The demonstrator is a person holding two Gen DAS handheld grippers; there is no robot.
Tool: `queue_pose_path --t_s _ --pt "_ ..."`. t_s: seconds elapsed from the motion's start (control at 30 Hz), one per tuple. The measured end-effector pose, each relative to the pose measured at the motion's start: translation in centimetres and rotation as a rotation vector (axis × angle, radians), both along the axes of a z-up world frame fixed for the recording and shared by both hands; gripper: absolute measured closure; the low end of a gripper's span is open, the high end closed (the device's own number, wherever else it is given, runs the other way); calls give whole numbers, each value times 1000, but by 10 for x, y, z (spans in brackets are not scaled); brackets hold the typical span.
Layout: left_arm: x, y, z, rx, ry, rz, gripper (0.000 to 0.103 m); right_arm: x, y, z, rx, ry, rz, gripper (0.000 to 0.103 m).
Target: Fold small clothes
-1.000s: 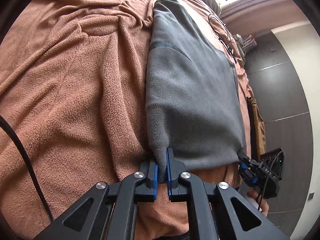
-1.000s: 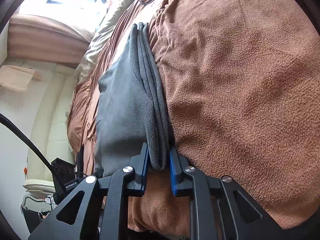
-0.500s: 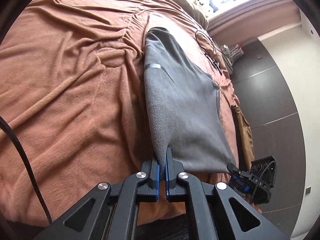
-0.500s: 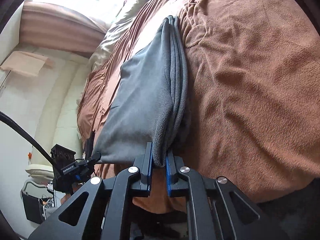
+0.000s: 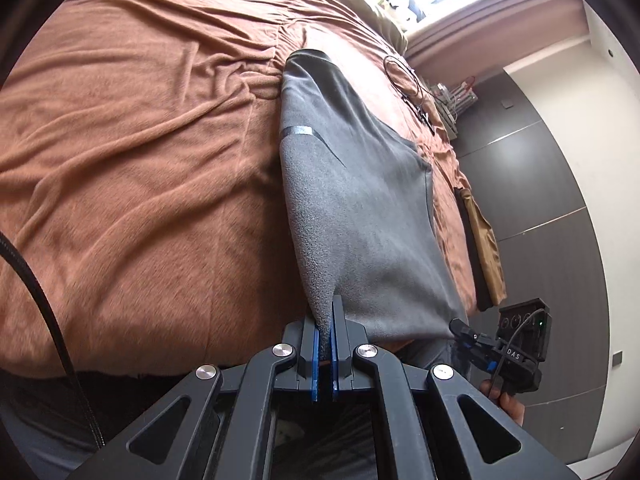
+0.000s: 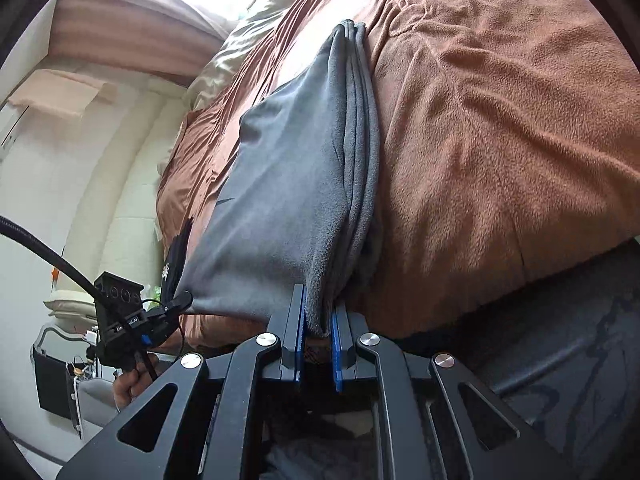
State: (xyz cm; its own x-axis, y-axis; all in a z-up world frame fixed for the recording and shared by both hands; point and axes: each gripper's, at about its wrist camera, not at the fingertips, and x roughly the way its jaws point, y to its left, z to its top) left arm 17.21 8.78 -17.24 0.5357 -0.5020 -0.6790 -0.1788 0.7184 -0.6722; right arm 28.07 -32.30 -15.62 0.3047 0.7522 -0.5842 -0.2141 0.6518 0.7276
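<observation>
A grey fleece garment [image 5: 360, 208] lies folded in layers on the brown blanket, its near edge lifted off the bed. My left gripper [image 5: 325, 320] is shut on the garment's near left corner. My right gripper [image 6: 318, 312] is shut on the near right corner, where several stacked layers of the garment [image 6: 288, 200] bunch between the blue pads. The right gripper [image 5: 474, 340] shows at the lower right of the left wrist view, and the left gripper [image 6: 176, 306] at the lower left of the right wrist view. The garment's far end [image 5: 308, 60] rests on the bed.
The brown blanket [image 5: 140, 160] covers the bed, wrinkled at the left. A black cable [image 5: 408, 80] lies near the far edge. A tan and black folded item [image 5: 480, 248] sits at the bed's right edge. A dark wall panel [image 5: 540, 200] and a window are beyond.
Both grippers have pulled back toward the near edge of the bed and risen a little, drawing the garment's near edge up. The right jaws have closed tighter on the layers.
</observation>
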Motion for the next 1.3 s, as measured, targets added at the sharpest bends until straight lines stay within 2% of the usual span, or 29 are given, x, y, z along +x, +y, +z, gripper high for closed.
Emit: queue_pose_path --t_s 0.07,0.13,0.2,0.23,0.27,0.3,0.33,0.53,0.73,0.9,1.17,1.3 --pt "-1 0 -1 16 -2 -3 99 -1 2 -1 -5 -3 14 95" --pt "4 -4 -1 72 7 -14 98 -1 7 3 -47 -25 30 92" --pt "6 -1 -5 83 28 0 95 3 8 6 -89 -39 25 90" --pt "7 2 -8 76 42 4 85 5 8 6 -88 -34 23 82" --pt "9 4 -11 71 52 5 77 9 6 7 -88 -33 13 69" --pt "11 7 -12 74 50 14 62 12 3 9 -86 -43 -1 61" --pt "13 11 -12 87 42 26 54 15 1 11 -80 -53 -12 50" --pt "42 22 -13 100 40 34 54 54 -2 19 -56 -73 -21 49" --pt "78 29 -16 131 67 28 54 89 14 10 -62 -61 -17 49" --pt "109 31 -6 159 47 11 54 111 22 4 -73 -58 -11 49" --pt "168 28 9 193 19 -19 54 147 28 11 -79 -57 -23 49" --pt "194 27 15 217 10 -32 58 165 38 14 -99 -65 -16 49"
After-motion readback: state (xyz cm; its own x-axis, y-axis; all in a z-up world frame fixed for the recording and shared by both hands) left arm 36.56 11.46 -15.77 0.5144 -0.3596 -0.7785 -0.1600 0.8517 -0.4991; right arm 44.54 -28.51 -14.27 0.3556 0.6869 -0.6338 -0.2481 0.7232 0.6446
